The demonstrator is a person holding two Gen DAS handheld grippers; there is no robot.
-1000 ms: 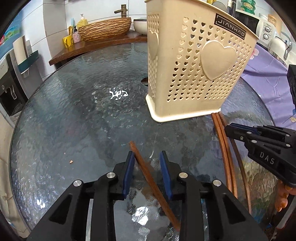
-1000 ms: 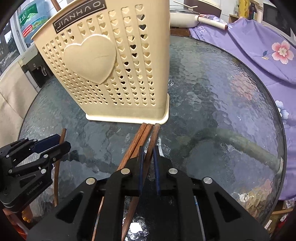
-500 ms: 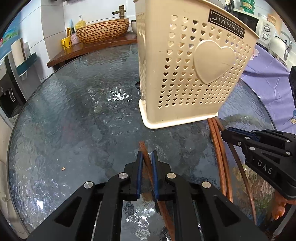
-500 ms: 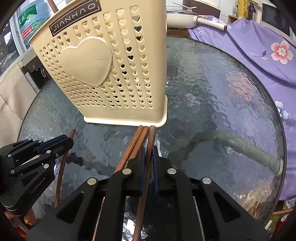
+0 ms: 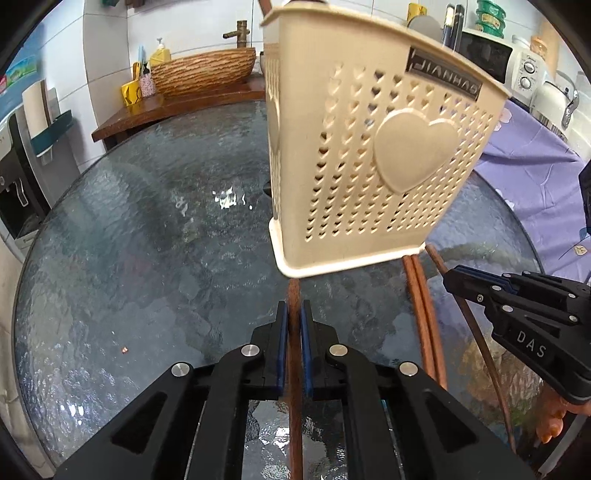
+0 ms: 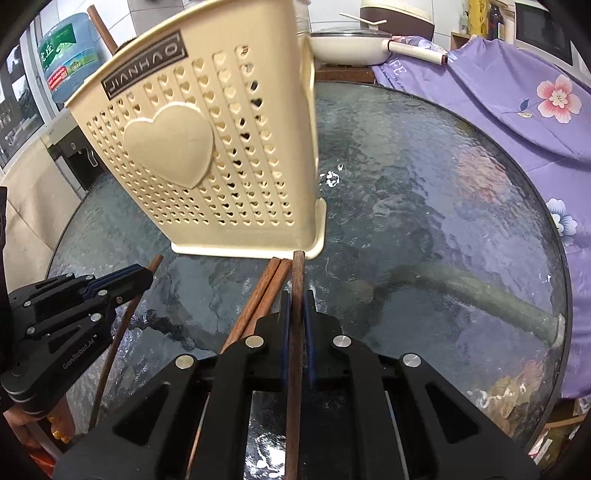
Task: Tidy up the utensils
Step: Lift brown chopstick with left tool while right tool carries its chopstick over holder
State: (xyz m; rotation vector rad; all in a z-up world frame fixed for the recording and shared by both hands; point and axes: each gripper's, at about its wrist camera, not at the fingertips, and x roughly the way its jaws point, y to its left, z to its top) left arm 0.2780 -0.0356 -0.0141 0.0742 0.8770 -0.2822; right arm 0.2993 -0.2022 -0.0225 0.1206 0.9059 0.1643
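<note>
A home kitchen and dining corner, plainly lived in. Round textured-glass table (image 5: 155, 236) at the centre, purple flowered cloth (image 6: 517, 110) draped beside it. Behind, white tiled wall, wooden counter (image 5: 177, 107) bearing a woven-look basin (image 5: 203, 72) under a brass tap (image 5: 240, 33), with a soap bottle (image 5: 159, 55) beside. Microwave (image 5: 495, 59) and kettle (image 5: 554, 99) off to one side, lidded white pan (image 6: 347, 46), water-cooler bottle (image 6: 70, 55). Cream heart-pierced utensil basket (image 5: 369, 166) on the table.

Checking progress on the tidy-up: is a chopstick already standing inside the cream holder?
Yes, a brown stick end pokes above the cream holder rim at its far corner.
</note>
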